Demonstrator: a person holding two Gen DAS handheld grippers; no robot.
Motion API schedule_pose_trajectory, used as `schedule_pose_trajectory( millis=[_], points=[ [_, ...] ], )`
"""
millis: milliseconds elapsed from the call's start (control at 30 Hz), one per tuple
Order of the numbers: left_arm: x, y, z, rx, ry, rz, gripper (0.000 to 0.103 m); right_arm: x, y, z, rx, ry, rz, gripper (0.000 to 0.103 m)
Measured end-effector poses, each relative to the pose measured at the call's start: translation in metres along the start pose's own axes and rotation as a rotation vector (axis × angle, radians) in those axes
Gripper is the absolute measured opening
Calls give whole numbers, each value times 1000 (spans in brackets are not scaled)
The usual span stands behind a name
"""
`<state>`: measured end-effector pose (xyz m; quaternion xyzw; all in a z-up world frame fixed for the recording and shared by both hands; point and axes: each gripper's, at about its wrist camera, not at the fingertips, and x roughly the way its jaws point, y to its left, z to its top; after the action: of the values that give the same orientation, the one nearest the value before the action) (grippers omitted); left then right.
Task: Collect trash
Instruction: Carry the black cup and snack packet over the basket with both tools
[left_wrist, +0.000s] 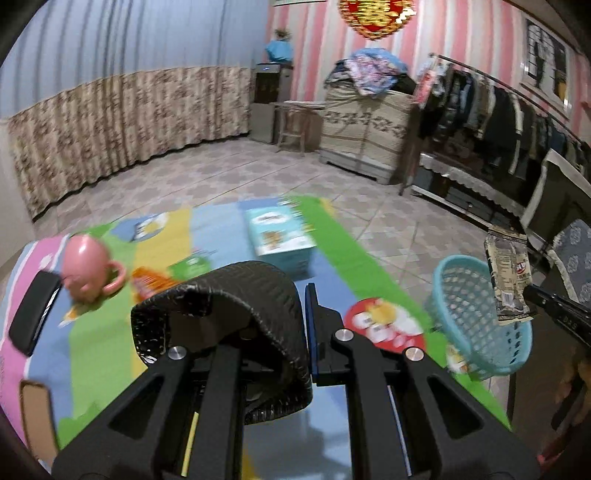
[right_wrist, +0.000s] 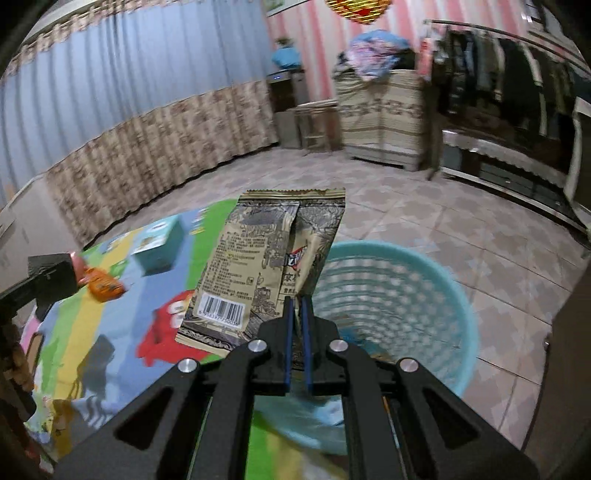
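In the left wrist view my left gripper (left_wrist: 306, 326) is shut on the wall of a black ribbed cup (left_wrist: 221, 306), held over the colourful play mat (left_wrist: 103, 350). At the right, my right gripper (left_wrist: 532, 293) holds a beige snack wrapper (left_wrist: 508, 273) upright above a teal mesh basket (left_wrist: 454, 262). In the right wrist view the right gripper (right_wrist: 297, 304) is shut on the wrapper's (right_wrist: 266, 258) lower edge, with the basket (right_wrist: 369, 245) just ahead and below. The black cup (right_wrist: 51, 273) shows at the far left.
On the mat lie a pink egg-shaped cup (left_wrist: 86, 273), an orange packet (left_wrist: 155, 284), a teal box (left_wrist: 280, 236), a flat black object (left_wrist: 37, 310) and a red-and-white round piece (left_wrist: 384, 321). Tiled floor lies beyond. A clothes rack (left_wrist: 498, 107) and cabinets line the right wall.
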<state>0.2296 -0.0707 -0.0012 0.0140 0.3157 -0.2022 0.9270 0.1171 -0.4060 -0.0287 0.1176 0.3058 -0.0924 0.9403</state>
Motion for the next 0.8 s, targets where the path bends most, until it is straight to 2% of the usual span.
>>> schedule_pose_trajectory(
  millis=[200, 367, 500, 800],
  points=[
    [21, -63, 10, 58, 0, -80, 9, -3, -50, 3, 64, -24, -60, 5],
    [39, -124, 11, 123, 3, -158, 9, -1, -72, 2, 106, -31, -96, 5],
    [54, -158, 5, 144, 25, -215, 9, -1, -82, -3, 119, -24, -131, 5],
    [88, -214, -4, 214, 63, -257, 9, 1, -91, -6, 136, -14, -148, 5]
  ],
)
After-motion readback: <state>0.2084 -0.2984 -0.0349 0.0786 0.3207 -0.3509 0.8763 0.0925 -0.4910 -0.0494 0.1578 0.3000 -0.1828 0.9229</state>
